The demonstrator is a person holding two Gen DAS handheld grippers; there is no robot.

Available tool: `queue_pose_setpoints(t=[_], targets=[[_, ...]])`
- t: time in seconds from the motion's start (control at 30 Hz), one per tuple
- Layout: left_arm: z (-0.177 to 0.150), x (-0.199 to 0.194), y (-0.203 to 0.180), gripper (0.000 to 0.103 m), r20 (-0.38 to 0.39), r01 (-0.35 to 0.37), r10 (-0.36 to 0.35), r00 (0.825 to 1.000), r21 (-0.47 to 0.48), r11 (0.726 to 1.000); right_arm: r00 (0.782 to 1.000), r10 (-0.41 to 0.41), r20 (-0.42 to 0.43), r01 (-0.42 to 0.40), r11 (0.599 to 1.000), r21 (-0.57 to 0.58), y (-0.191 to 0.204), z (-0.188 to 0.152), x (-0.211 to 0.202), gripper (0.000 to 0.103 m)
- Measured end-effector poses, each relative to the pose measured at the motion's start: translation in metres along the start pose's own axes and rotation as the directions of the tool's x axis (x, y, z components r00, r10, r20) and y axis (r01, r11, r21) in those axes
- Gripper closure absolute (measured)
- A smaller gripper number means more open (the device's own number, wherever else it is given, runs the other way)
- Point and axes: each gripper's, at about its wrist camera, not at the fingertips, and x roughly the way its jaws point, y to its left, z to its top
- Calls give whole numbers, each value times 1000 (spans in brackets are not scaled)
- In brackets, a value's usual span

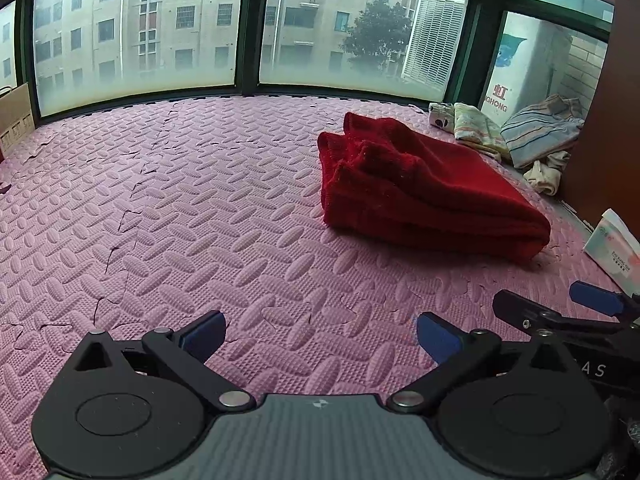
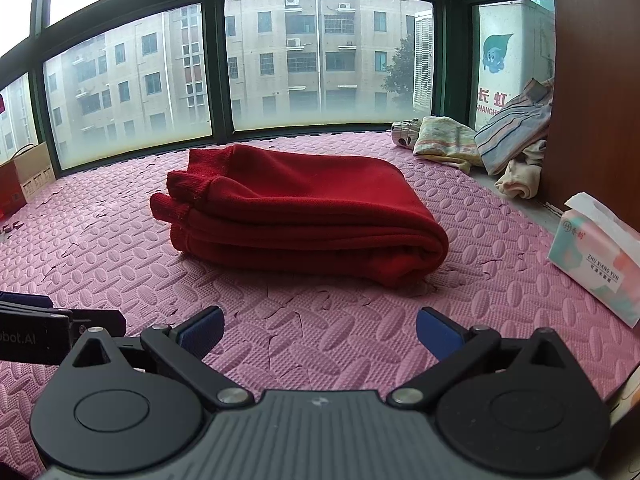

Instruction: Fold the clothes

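A folded red garment [image 2: 296,216] is lying on the pink foam mat [image 2: 340,332], toward its far right part, near the window side. The left gripper [image 1: 320,336] is hovering above the mat's near edge with its fingers [image 1: 204,334] spread wide, holding nothing. The right gripper [image 2: 318,332] is hovering just beside it, fingers [image 2: 436,334] likewise wide and empty. A heap of other clothes [image 2: 480,144] is sitting in the mat's far right corner, and a tissue pack [image 2: 596,258] is resting at the right edge.
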Motion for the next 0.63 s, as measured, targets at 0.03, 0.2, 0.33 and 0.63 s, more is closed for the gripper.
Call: queue_pose_setpoints(t=[0.03, 0.2, 0.33, 0.63], targets=[[0, 0, 0, 0, -1, 1, -1, 1000, 0, 1000, 1000, 1, 1, -1, 1000, 0, 0, 0, 0, 0], [-1, 1, 0, 0, -11, 6, -6, 1000, -4, 1000, 1000, 4, 2, -4, 1000, 0, 0, 0, -1, 0], [-1, 0, 0, 0, -5, 2, -2, 1000, -1, 1000, 1000, 6, 3, -6, 1000, 0, 0, 0, -1, 0], [-1, 2, -4, 0, -7, -14, 15, 1000, 32, 999, 1000, 2, -3, -2, 1000, 1, -1, 0, 1, 0]])
